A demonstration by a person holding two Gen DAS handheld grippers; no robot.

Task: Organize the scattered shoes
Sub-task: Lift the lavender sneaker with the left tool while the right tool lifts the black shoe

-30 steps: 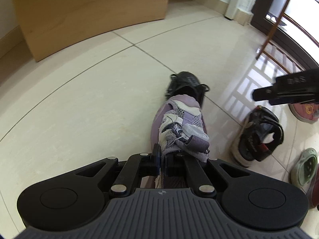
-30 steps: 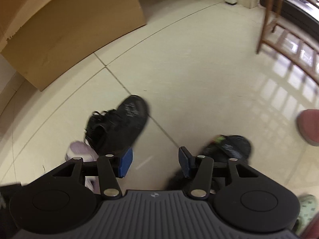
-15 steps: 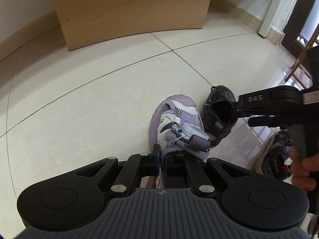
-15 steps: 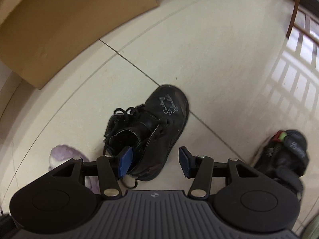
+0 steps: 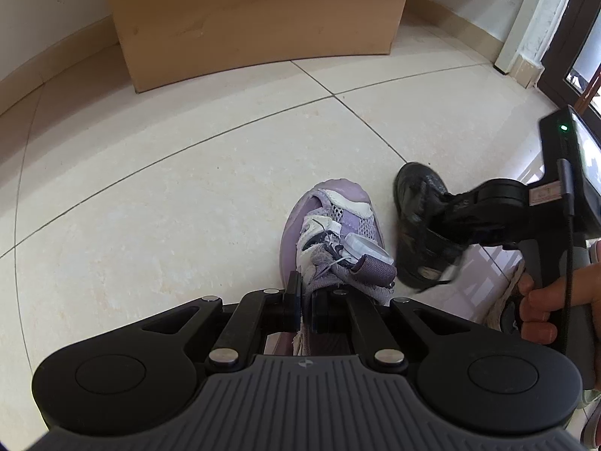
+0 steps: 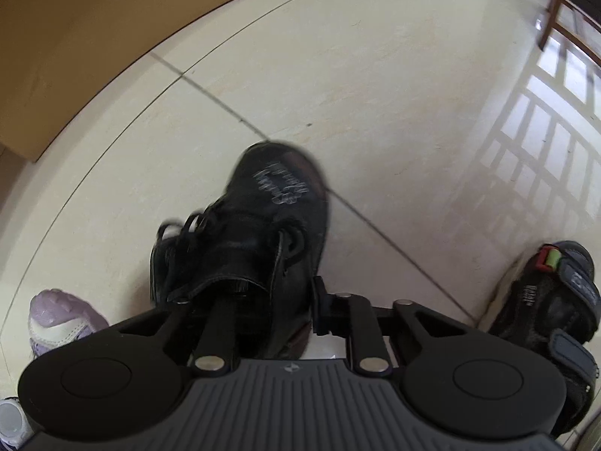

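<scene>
Since 0.5 s ago the right gripper has pushed forward onto the black boot: its left finger now sits inside the boot's opening and its right finger stands against the outside of the collar, so the 2 fingers straddle the boot's side wall. Whether they press it tight cannot be told, as the left pad is hidden inside. The boot looks blurred in the right wrist view. In the left wrist view the same boot appears at the end of the right gripper, just beside the purple sneaker and to its right.

The left gripper is pressed together on the heel edge of the purple sneaker, pinching the fabric between its 2 pads; this grip matches the earlier frame. The sneaker's toe points away over the cream tile floor.

Shoes counted across both views: 1 purple sneaker, 1 black boot, and 1 dark strapped sandal at the right edge on the floor. 1 cardboard box stands farther off by the wall. 1 bare hand grips the right gripper's handle.
</scene>
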